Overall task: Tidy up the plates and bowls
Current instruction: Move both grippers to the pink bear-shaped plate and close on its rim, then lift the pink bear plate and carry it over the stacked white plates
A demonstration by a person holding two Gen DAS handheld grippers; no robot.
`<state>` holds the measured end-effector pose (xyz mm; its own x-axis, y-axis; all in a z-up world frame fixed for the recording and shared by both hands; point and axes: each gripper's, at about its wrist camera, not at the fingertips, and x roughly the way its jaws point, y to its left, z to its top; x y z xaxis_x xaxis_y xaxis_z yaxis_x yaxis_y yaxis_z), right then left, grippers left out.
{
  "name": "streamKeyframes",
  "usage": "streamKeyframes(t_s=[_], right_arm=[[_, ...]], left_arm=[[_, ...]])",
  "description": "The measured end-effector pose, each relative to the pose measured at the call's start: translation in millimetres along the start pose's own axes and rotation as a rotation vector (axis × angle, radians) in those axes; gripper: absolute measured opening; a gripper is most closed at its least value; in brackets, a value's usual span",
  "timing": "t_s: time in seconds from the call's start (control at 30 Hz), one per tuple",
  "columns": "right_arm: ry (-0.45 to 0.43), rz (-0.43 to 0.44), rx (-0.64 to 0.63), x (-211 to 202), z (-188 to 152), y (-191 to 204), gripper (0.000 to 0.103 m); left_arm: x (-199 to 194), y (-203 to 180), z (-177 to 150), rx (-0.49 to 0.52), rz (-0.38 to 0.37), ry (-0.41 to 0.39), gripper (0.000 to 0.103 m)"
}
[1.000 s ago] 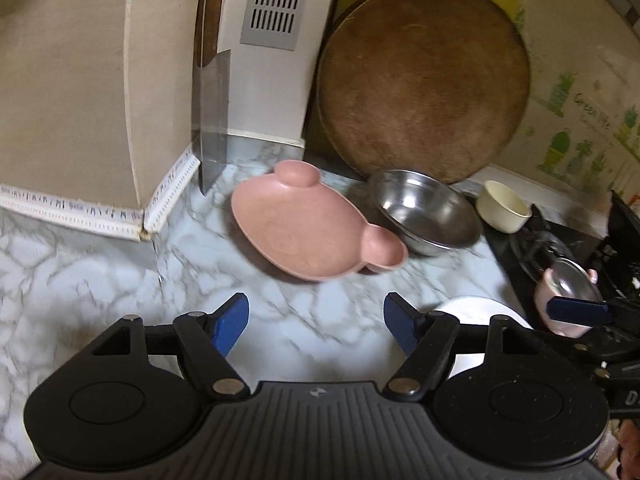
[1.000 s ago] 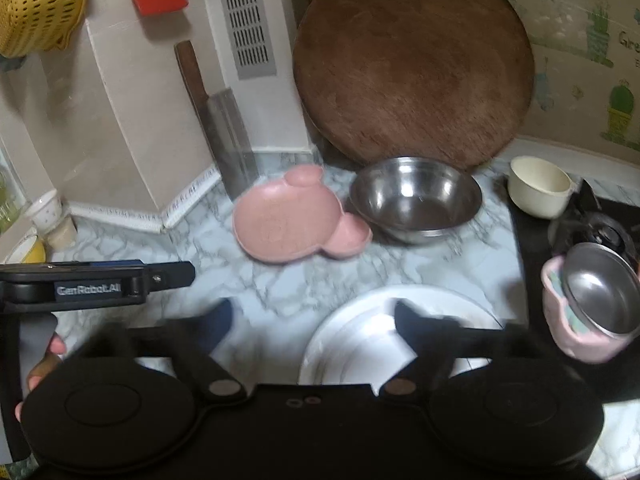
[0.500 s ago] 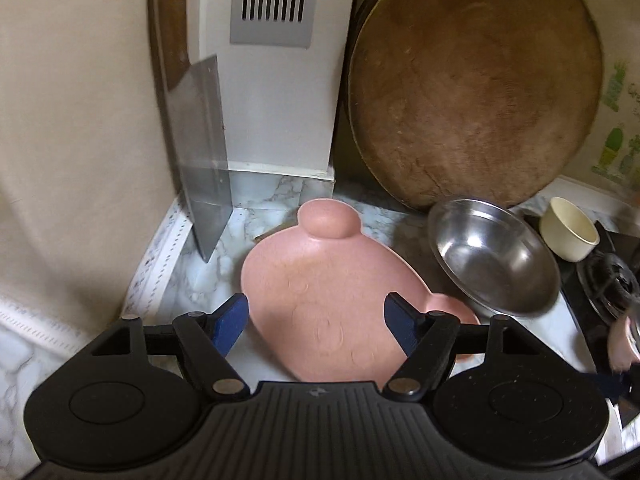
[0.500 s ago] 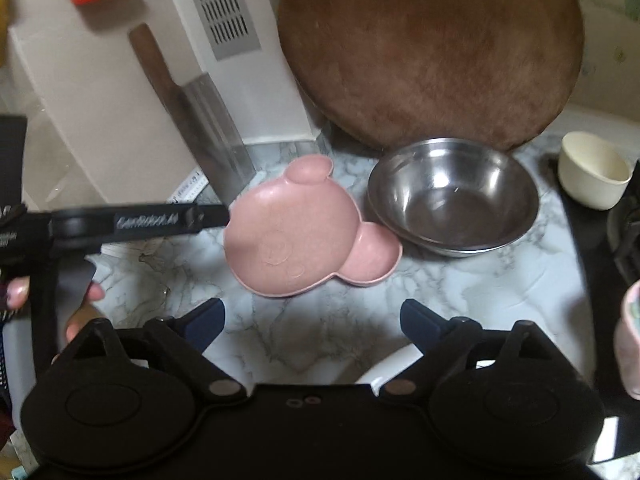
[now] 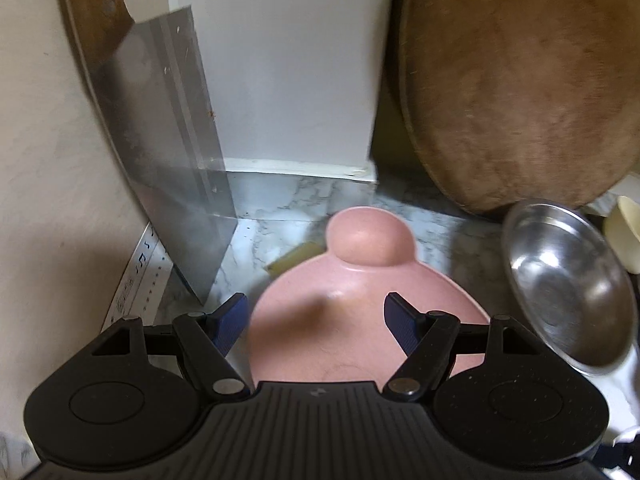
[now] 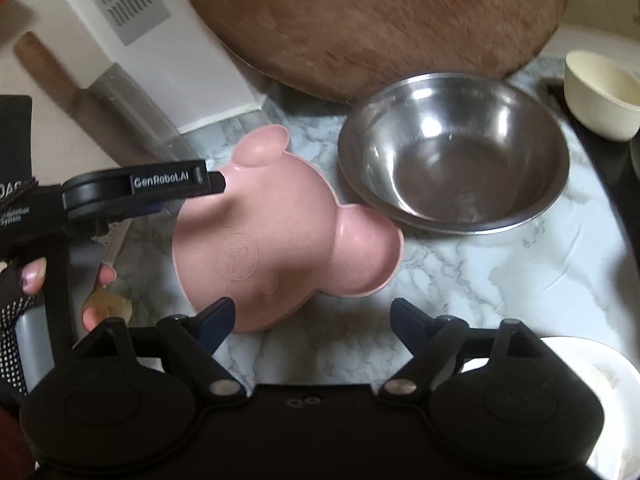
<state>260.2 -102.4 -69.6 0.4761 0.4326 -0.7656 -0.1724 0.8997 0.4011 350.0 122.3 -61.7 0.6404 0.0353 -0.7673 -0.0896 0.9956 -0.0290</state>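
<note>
Left gripper [image 5: 316, 316] moved in over pink plate [image 5: 360, 312], fingers spread, nothing gripped. Right gripper [image 6: 312, 320] also spread, lower frame. Steel bowl [image 6: 456, 168] untouched; sorting barely begun.

Pale pink bear-shaped plate [image 6: 280, 240], faint embossed outline at centre, on white countertop [image 6: 480, 280] veined in grey. Silvery steel bowl [image 6: 456, 160] at right of frame, cream cup [image 6: 600, 96] at far right, reddish-brown round board [image 6: 380, 12] across the top, white plate [image 6: 592, 380] at lower right. Black grippers with dark blue fingertips [image 5: 232, 320]; grey-bladed, brown-handled cleaver [image 5: 172, 168] at upper left.
</note>
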Motion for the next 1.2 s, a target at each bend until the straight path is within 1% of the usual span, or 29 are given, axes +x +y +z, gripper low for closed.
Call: streamKeyframes(t_s=[0.13,0.3,0.37,0.43,0.47,0.53,0.6,0.7,0.77,0.83,0.9,1.0,1.1,1.2], right_arm=[[0.041,0.007,0.021,16,0,2,0.077],[0.060,0.002,0.068,30,0,3,0.064],[0.073,0.009,0.091,34,1,3,0.060],[0.080,0.012,0.105,38,3,2,0.058],[0.082,0.014,0.113,40,4,2,0.055],[0.087,0.020,0.144,43,6,-1,0.050],[0.089,0.029,0.171,45,7,-4,0.046],[0.093,0.031,0.196,48,9,-6,0.040],[0.095,0.033,0.210,48,8,-7,0.036],[0.107,0.043,0.220,48,7,-8,0.033],[0.109,0.051,0.232,47,6,-9,0.026],[0.102,0.061,0.219,43,4,-9,0.019],[0.102,0.052,0.214,39,1,-9,0.017],[0.096,0.047,0.206,35,-1,-10,0.016]], left_arm=[[15,7,6,-0.007,0.023,0.014,0.074],[30,11,10,-0.006,0.040,0.040,0.073],[34,13,10,-0.009,0.039,0.046,0.072],[38,16,11,-0.013,0.033,0.062,0.061],[40,18,11,-0.022,0.031,0.067,0.059],[43,22,12,-0.050,0.011,0.079,0.047],[44,25,12,-0.072,-0.005,0.087,0.041],[45,29,11,-0.091,-0.009,0.098,0.032],[43,32,10,-0.102,-0.015,0.099,0.030],[42,35,9,-0.115,-0.021,0.101,0.025],[38,39,7,-0.128,-0.025,0.102,0.021],[32,39,4,-0.132,-0.025,0.099,0.016],[25,40,0,-0.132,-0.022,0.099,0.013],[18,42,-5,-0.145,-0.028,0.101,0.012]])
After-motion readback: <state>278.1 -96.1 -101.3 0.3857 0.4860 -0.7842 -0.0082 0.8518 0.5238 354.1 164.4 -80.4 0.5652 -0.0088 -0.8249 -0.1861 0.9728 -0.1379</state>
